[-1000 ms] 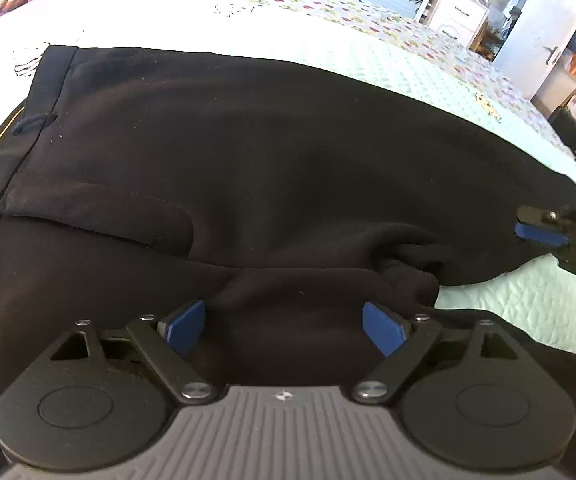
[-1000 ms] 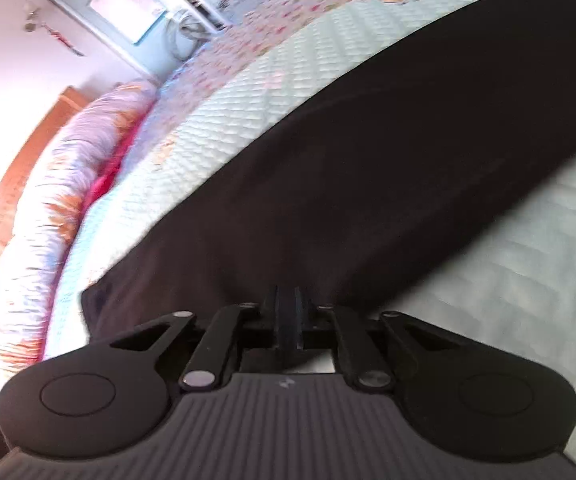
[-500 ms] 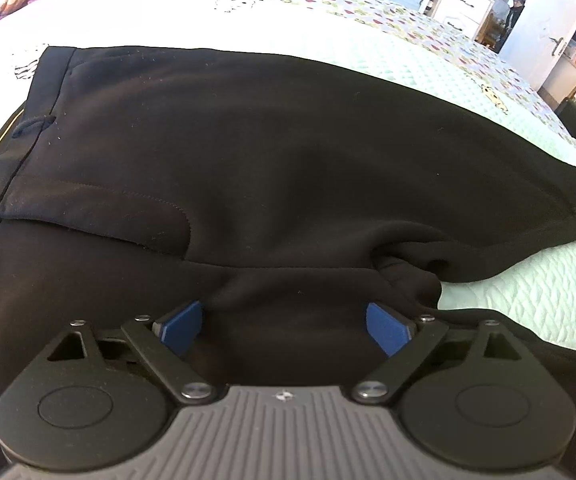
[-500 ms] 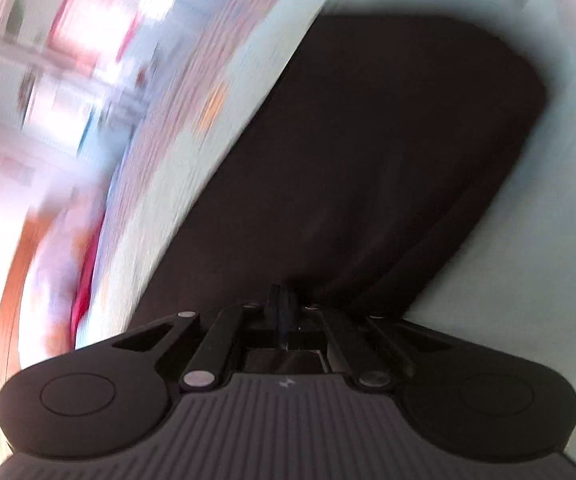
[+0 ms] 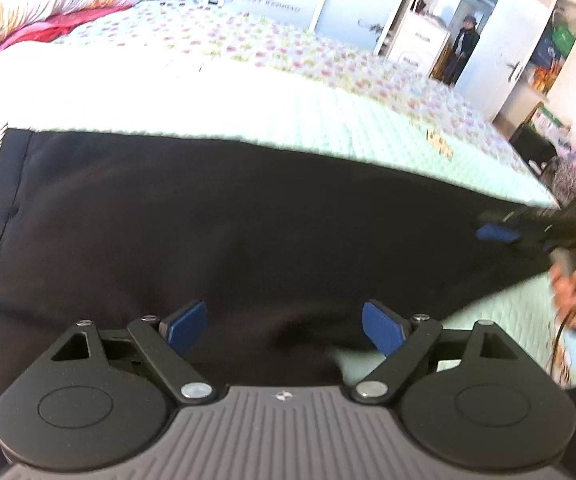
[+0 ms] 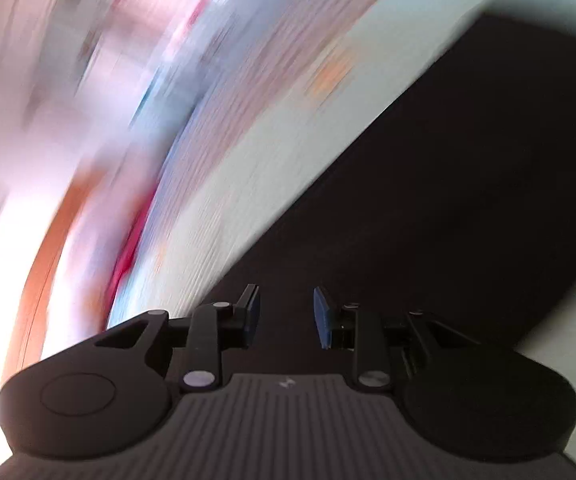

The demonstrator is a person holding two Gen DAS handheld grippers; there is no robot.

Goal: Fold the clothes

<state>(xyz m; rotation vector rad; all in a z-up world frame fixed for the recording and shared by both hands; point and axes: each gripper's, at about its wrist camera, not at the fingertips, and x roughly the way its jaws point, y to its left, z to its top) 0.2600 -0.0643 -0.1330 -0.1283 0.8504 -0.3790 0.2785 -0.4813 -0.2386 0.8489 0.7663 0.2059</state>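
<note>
Black trousers (image 5: pixel 248 232) lie flat across a pale green quilted bed, waistband at the left. My left gripper (image 5: pixel 284 326) hovers open over their near edge, with nothing between its blue pads. The right gripper (image 5: pixel 499 234) shows at the far right of the left wrist view, over the leg end, held by a hand (image 5: pixel 575 292). In the blurred right wrist view the right gripper (image 6: pixel 286 316) stands open, pads apart, over the black trousers (image 6: pixel 447 200).
The quilted bedspread (image 5: pixel 248 92) stretches beyond the trousers, with a colourful duvet (image 5: pixel 48 12) at the far left. White cabinets and a door (image 5: pixel 499 52) stand past the bed at the back right. A wooden headboard (image 6: pixel 44 256) blurs at the left.
The right gripper, shut on the trouser leg before, has opened and let go. The leg now lies flat and the earlier bunched fold is gone. The left gripper tilted up, still open.
</note>
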